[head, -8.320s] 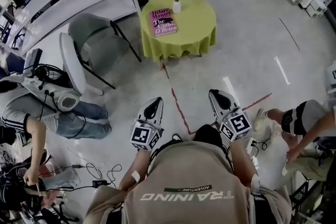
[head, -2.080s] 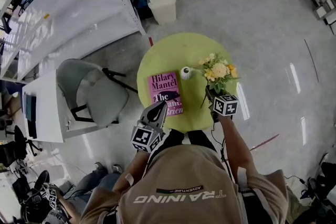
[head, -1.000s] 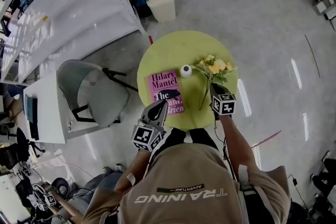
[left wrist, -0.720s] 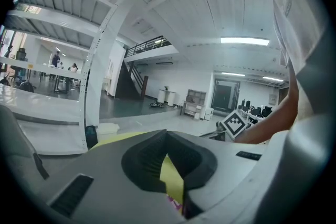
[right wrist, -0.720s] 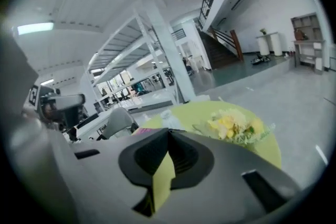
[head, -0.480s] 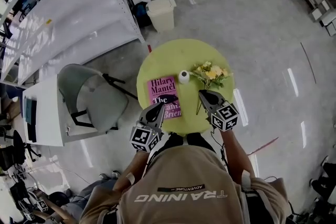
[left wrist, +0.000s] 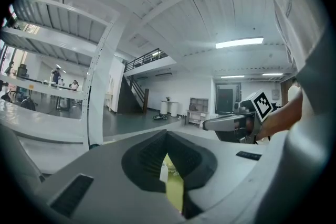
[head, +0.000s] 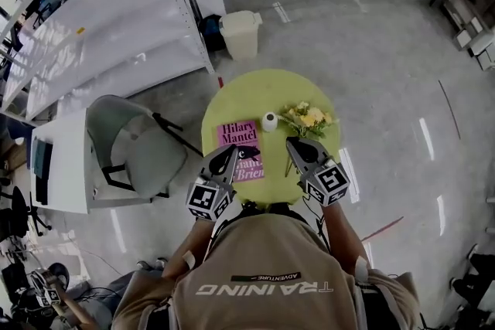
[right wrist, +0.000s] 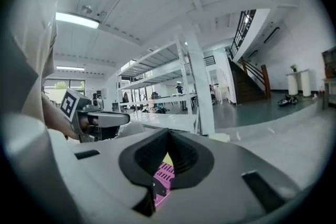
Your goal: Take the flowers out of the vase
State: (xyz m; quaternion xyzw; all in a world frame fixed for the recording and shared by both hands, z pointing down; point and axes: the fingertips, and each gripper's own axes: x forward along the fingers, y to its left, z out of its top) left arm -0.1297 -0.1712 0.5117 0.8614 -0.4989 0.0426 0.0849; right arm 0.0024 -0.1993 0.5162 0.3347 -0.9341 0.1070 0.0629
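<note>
- Floor (head: 387, 50): pale grey, glossy; runs all round the table
- Shelving (head: 116, 19): long white rack, far left
- Table (head: 255, 93): round, yellow-green cloth, centre of head view, just far of the person
- Chair (head: 147, 158): grey shell, dark legs; left of table, close to it but apart
- Desk (head: 62, 174): white, left of chair
- Bin (head: 241, 35): white, on floor far of table, near the shelving's right end
- Left gripper (head: 230, 152): held over near-left part of table, pointing far; jaws together in its own view, nothing btwn them; only a sliver of cloth shows past the tips
- Right gripper (head: 294, 144): over near-right part of table, level w/ the left one; jaws together, nothing btwn them; a strip of the pink cover shows past the tips
- Book (head: 238, 137): pink cover, flat on cloth, left of centre; near edge hidden under left gripper in head view
- Flowers (head: 308, 118): yellow and white bunch w/ green leaves; out of the vase, on cloth just right of it; stems hidden behind right gripper
- Vase (head: 269, 121): small, white, upright; btwn book and flowers; mouth bare
</note>
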